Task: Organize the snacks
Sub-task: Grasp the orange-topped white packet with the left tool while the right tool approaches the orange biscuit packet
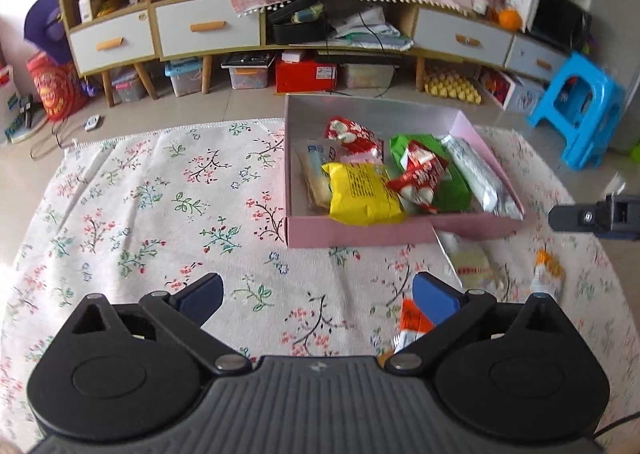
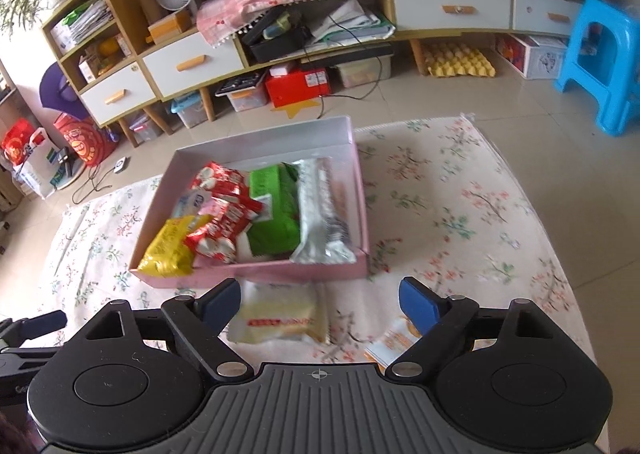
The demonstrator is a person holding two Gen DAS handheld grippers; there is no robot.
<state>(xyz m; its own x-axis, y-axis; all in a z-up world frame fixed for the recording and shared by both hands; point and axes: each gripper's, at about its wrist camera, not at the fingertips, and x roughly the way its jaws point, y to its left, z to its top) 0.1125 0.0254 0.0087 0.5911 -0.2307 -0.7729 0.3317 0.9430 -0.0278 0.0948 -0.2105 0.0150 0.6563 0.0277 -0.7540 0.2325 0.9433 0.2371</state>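
On flowered cloth (image 2: 460, 190), pink box (image 2: 256, 272) holds most snacks; pale packet (image 2: 280, 318) waits outside, both grippers (image 1: 316, 294) (image 2: 320, 298) spread, empty.

Both views are bright with soft, even daylight, strongest toward the left edge, where the wall and floor wash out to near white. Shadows are faint. Fisheye distortion bows the cabinet (image 1: 280, 26) into a curve and darkens the frame corners. Motion blur smears the right side of the left wrist view, notably the blue stool (image 1: 576, 110), and softens the snack packets (image 2: 280, 318) at lower centre of the right wrist view.
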